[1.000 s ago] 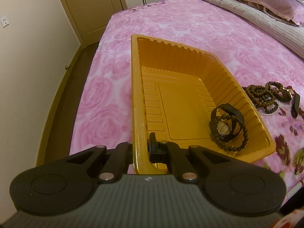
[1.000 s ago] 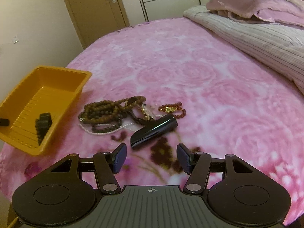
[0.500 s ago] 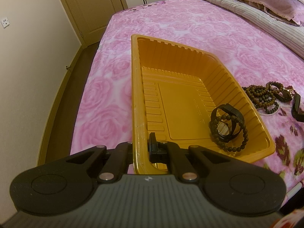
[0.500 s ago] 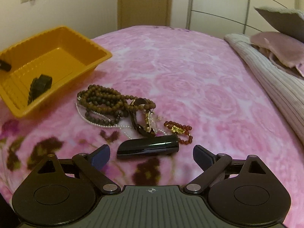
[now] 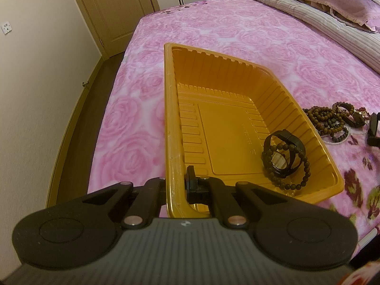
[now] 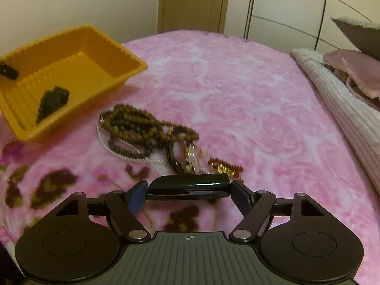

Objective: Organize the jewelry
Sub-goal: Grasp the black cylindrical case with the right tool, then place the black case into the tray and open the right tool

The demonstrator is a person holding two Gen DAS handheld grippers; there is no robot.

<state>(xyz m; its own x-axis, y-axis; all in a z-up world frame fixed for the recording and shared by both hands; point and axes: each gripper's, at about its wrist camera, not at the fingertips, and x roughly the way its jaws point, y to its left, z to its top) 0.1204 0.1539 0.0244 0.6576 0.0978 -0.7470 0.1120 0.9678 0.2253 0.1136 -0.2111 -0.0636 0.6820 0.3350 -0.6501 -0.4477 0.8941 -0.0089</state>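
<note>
while the jaws close in from either end:
right gripper: the right gripper [image 6: 187,191] straddles a glossy black case [image 6: 188,187] lying crosswise on the pink bedspread [image 6: 237,90]; its jaws have just been closing, and whether the pads already press the case ends cannot be told.
left gripper: the left gripper [image 5: 175,185] is clamped shut on the near rim of the orange tray [image 5: 171,118], steadying it at the bed's edge.
risk, near: the case looks smooth and is taken end to end, so it could likely squirt out or pivot if the pads meet the rounded ends off-centre.
risk, beyond: the red bead bracelet [image 6: 225,166] and the gold watch [image 6: 191,160] lie just past the case; a low lift could snag them and drag them along.
risk, farther: the heap of brown bead strands [image 6: 135,125] lies between case and tray, so a low carry may catch it.
tray contents: a black watch and a bead bracelet [image 5: 285,156] already lie inside.
change: a second ago the case lay diagonal and ahead of the fingers; now it is level between them, and the view has rolled, while the left grip on the tray is unchanged.
</note>
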